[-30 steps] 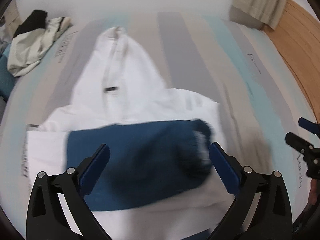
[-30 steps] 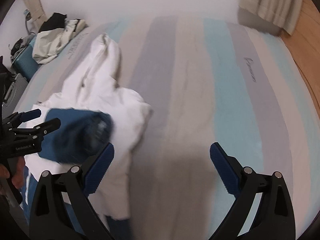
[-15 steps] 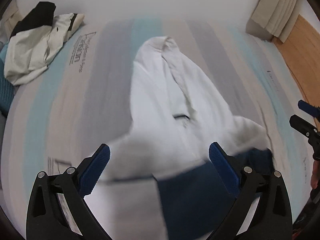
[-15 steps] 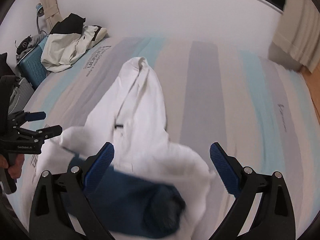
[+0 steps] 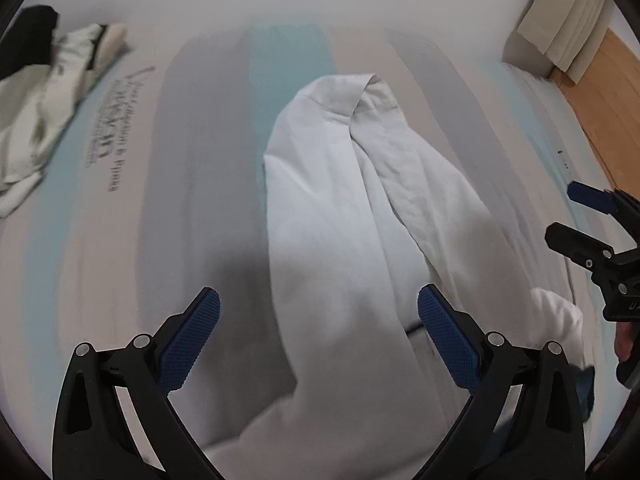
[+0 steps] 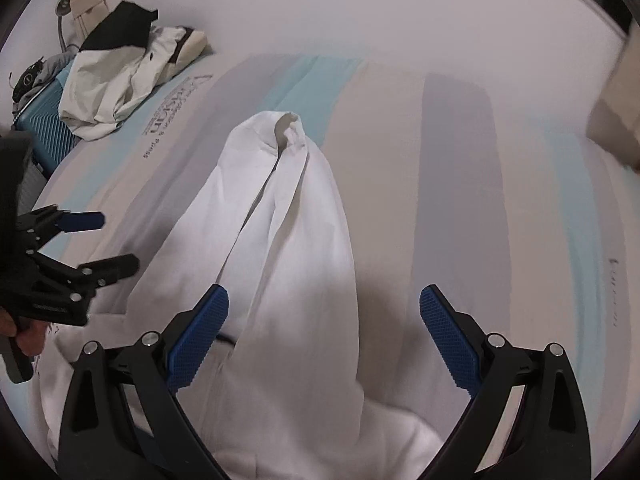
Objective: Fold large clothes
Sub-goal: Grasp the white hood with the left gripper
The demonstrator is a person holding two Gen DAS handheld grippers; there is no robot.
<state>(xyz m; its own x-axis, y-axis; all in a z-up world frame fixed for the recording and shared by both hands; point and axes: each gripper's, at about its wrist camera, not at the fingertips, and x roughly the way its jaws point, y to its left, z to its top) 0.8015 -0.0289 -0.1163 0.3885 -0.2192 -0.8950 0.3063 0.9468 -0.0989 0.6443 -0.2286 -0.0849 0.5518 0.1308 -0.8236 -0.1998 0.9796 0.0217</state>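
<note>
A large white hooded garment [image 5: 340, 216] lies lengthwise on the striped mattress [image 5: 192, 184], hood end far from me; it also shows in the right wrist view [image 6: 288, 248]. A sliver of its dark blue part [image 5: 586, 384] shows at the lower right. My left gripper [image 5: 318, 336] is open and empty, hovering over the garment's middle. My right gripper [image 6: 324, 336] is open and empty over the same garment. Each gripper shows in the other's view: the right one [image 5: 584, 216] at the right edge, the left one [image 6: 88, 240] at the left edge.
A heap of cream and black clothes [image 6: 120, 80] lies at the far left corner of the mattress [image 6: 460, 184], beside a teal suitcase [image 6: 48, 132]. A white wall runs behind. Curtain [image 5: 568, 28] and wooden floor [image 5: 608, 92] are at the right.
Both grippers have moved forward along the garment towards the hood. The dark blue folded part has dropped almost out of view. Both stay open.
</note>
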